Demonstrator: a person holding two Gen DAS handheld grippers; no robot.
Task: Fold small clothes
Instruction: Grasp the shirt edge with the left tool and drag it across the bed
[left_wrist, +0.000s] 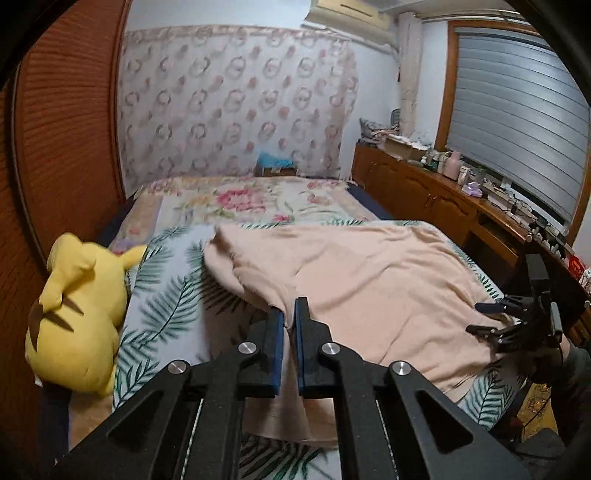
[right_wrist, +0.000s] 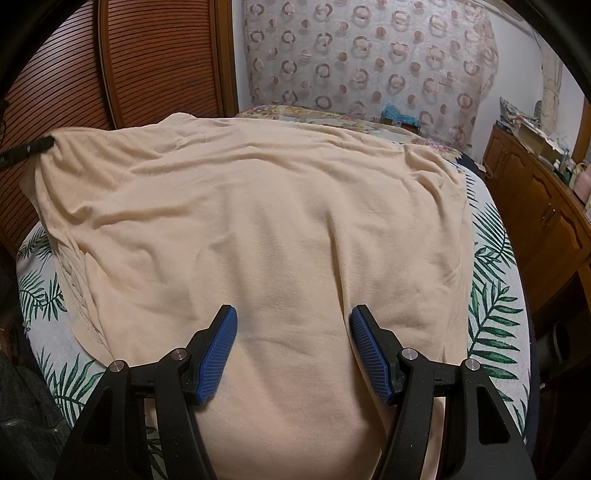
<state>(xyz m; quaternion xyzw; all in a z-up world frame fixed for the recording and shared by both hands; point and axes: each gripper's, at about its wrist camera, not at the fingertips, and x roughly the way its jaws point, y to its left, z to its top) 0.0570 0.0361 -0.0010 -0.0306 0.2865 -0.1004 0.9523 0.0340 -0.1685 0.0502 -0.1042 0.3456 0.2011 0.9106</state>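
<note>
Left claw (left_wrist: 289, 314) pinching peach garment (left_wrist: 369, 288) over leaf-print bedsheet (left_wrist: 166, 288)

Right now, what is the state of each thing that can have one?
Left gripper: shut on peach garment, lifting its edge.
Right gripper: open, fingers apart above the garment.
Peach garment: spread on bed, wrinkled, not yet folded.
Yellow plush toy: lying beside the garment.

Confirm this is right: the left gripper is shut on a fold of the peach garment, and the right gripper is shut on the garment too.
Not quite. The right gripper is open, its jaws spread above the peach garment without pinching it, as the right wrist view shows. The left gripper is indeed shut on a fold.
</note>
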